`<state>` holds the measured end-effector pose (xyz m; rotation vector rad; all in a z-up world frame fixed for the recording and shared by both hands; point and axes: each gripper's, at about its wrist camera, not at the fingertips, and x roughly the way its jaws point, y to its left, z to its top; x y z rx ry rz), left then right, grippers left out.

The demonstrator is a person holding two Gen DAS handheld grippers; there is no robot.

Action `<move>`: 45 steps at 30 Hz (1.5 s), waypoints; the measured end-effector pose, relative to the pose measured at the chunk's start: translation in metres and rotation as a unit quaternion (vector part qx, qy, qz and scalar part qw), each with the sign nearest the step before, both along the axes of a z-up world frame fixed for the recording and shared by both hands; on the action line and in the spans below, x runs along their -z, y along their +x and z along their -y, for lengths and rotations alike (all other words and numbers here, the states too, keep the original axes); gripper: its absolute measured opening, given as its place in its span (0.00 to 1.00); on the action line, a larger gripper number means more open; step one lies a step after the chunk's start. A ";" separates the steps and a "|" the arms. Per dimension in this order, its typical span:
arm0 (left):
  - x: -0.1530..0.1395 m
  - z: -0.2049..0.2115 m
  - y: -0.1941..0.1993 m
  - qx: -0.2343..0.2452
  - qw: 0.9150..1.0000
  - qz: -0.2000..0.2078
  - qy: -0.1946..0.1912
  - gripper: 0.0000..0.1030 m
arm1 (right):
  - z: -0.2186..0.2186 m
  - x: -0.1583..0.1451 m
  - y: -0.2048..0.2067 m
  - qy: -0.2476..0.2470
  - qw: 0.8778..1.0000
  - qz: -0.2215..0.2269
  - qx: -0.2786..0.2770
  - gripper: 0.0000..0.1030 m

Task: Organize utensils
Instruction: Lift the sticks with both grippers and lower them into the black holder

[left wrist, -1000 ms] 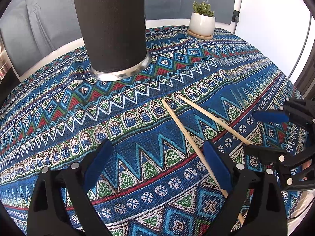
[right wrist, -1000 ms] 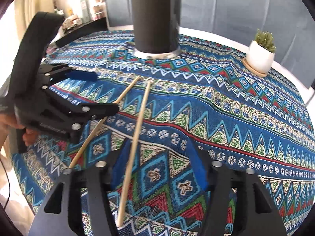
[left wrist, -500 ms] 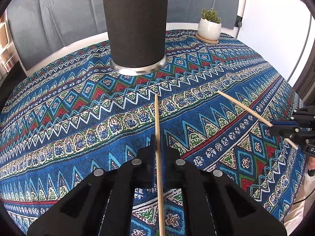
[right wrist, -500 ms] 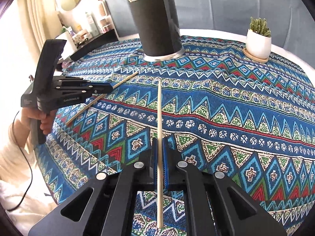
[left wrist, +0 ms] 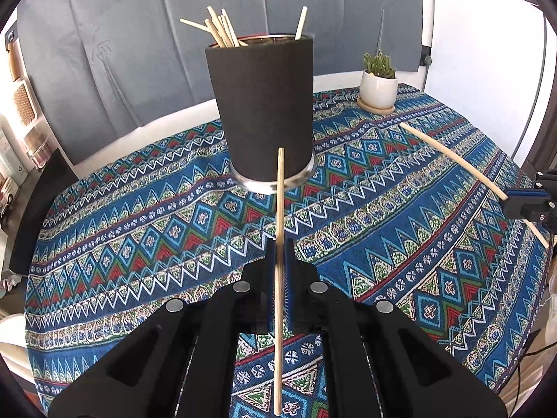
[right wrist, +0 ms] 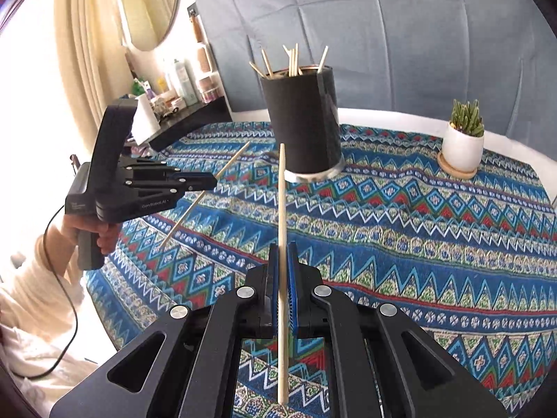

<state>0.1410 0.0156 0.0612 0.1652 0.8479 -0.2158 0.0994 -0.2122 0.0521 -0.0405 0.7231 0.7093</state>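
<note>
Clearly, each gripper has its jaws clamped on one thin pale wooden chopstick, and both sticks are off the cloth. The left gripper (left wrist: 278, 254) pinches the left-held chopstick (left wrist: 279, 209) between its blue pads, tip pointing at the far tall black cylindrical holder (left wrist: 263, 104). The right gripper (right wrist: 282, 261) pinches the right-held chopstick (right wrist: 282, 209) the same way, tip just left of that holder's metal base.

Several more chopsticks (left wrist: 222, 31) stand in the holder, leaning against its rim. It stands on the round table with a blue zigzag-patterned cloth (left wrist: 139, 244). Far right on the cloth sits a small white pot with a green succulent (left wrist: 378, 85) on a wooden coaster.

Only the right wrist view shows the person's hand (right wrist: 101, 233) around the left gripper's black handle, a cream sleeve, a trailing black cable, a round mirror and a shelf of bottles at far left. Only the left wrist view shows the right gripper's closed tips at the right edge.
</note>
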 end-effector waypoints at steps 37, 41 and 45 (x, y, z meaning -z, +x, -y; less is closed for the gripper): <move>-0.117 -0.039 0.165 0.041 0.915 0.250 -0.314 0.05 | -0.085 -0.086 0.199 0.223 0.963 0.149 0.012 0.05; -0.095 -0.042 0.164 0.028 0.908 0.268 -0.320 0.05 | -0.079 -0.073 0.203 0.244 0.953 0.174 0.036 0.05; -0.079 -0.045 0.158 0.020 0.898 0.296 -0.325 0.05 | -0.084 -0.058 0.207 0.238 0.952 0.189 0.043 0.05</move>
